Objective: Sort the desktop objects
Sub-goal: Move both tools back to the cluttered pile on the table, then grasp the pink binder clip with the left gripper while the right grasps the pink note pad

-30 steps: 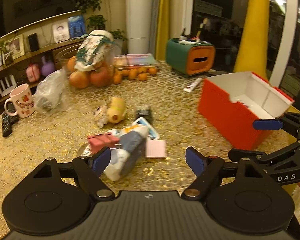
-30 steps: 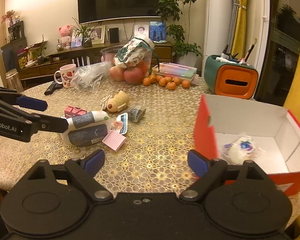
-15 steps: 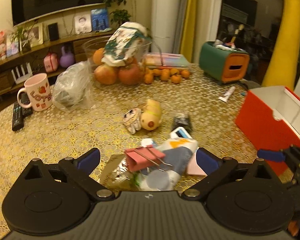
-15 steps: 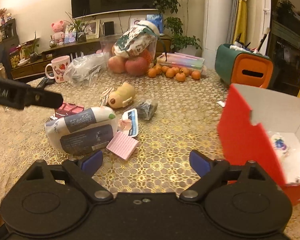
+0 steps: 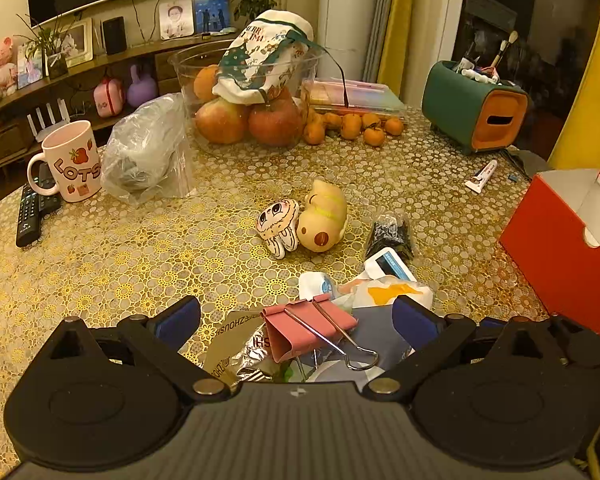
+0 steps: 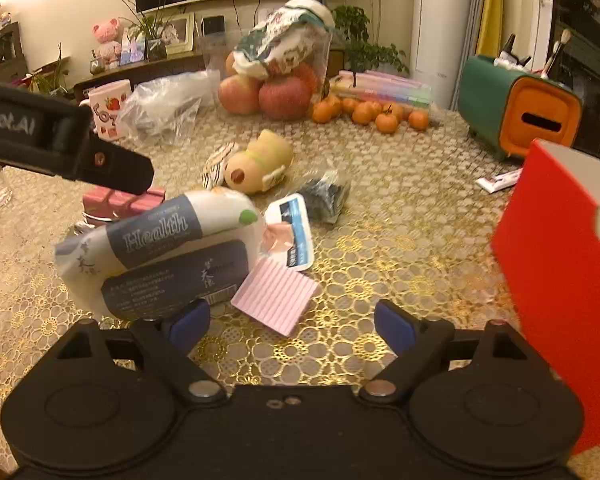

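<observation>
Pink steel binder clip (image 5: 306, 330) lies on the table (image 5: 100, 264) between the left gripper (image 5: 296, 320)'s spread fingers, untouched; probably light, stiff and slippery, best pinched across its folded body. Right gripper (image 6: 290, 320)'s fingers are closing over bare cloth just beside one pink notepad (image 6: 276, 294), holding nothing. One soft "Health" pouch (image 6: 156, 256), two plush toys (image 5: 304, 222), one red box (image 6: 556, 276).

Red box (image 6: 556, 280) blocks right; bare cloth (image 6: 400, 216) betw. it & clutter.
</observation>
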The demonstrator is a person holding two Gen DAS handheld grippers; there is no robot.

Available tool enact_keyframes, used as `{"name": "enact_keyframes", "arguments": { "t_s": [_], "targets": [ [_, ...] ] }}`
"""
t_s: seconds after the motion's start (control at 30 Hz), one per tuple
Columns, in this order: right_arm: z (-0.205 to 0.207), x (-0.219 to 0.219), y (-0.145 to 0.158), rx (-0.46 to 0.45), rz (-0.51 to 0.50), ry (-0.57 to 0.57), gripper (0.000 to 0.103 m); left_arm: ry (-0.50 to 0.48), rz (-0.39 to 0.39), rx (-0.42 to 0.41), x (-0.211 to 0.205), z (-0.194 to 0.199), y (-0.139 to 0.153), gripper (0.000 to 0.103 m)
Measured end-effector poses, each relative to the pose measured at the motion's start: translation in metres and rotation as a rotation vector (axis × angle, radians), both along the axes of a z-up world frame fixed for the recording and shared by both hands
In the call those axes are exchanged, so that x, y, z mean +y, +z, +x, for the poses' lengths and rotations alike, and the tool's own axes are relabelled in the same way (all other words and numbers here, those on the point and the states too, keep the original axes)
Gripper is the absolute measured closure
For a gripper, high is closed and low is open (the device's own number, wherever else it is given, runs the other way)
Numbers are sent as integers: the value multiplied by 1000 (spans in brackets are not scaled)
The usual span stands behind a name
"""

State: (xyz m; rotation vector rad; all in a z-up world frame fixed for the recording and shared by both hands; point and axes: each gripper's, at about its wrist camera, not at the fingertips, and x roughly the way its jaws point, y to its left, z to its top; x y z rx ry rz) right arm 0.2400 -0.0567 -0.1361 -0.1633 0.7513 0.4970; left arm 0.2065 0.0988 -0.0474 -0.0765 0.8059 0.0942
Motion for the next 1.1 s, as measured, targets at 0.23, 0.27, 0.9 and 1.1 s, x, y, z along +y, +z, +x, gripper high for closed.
{"name": "enact_keyframes", "arguments": {
  "t_s": [0.23,0.27,0.9,1.1],
  "targets": [
    [8,6,-9,21,-2,-10,21,34,-5,29,2,8,-9,0],
    [9,7,-10,23,-4,-11,22,40,-7,33,2,10,-11,0],
    [14,14,-15,5,-29,12,32,53,43,49,2,26,-33,4],
    [13,14,-13,-8,-33,13,50,-5,19,27,-6,22,-31,34]
  ]
}}
